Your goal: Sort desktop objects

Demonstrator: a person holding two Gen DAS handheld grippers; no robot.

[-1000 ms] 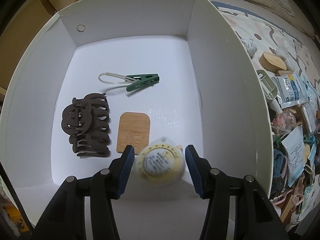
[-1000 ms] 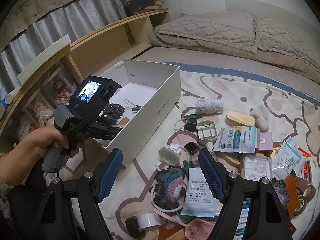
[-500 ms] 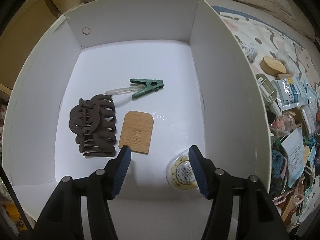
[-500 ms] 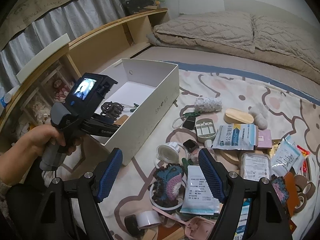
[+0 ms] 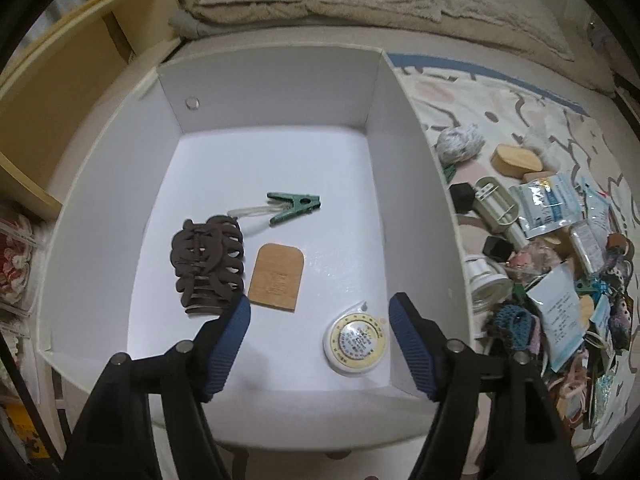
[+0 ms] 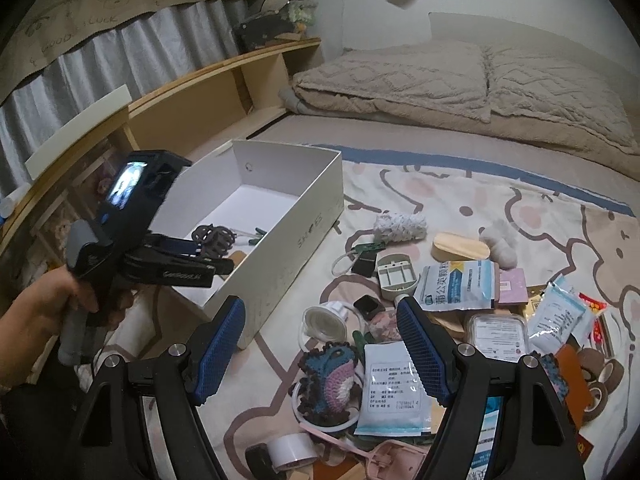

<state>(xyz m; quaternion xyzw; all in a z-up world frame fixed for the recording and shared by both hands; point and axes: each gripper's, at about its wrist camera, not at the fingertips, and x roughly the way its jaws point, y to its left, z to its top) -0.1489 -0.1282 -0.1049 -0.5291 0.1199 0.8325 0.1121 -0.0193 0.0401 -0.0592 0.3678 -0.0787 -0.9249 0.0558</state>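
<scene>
Opening left gripper [image 5: 320, 332] above the white box [image 5: 412, 184], round tape measure [image 5: 355, 339] released inside.
Right gripper [image 6: 320, 344] gapes empty (probably idle); a hasty withdrawal could clip the box's near wall.

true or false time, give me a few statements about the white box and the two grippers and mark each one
1. The round tape measure lies on the floor of the white box. True.
2. The left gripper holds the tape measure. False: its jaws are opening and nothing is between them.
3. The green clip lies outside the box. False: it is inside, beyond the wooden tag.
4. The brown hair claw is in the box. True.
5. The right gripper is shut on a packet. False: it is open and empty, above the clutter.
</scene>
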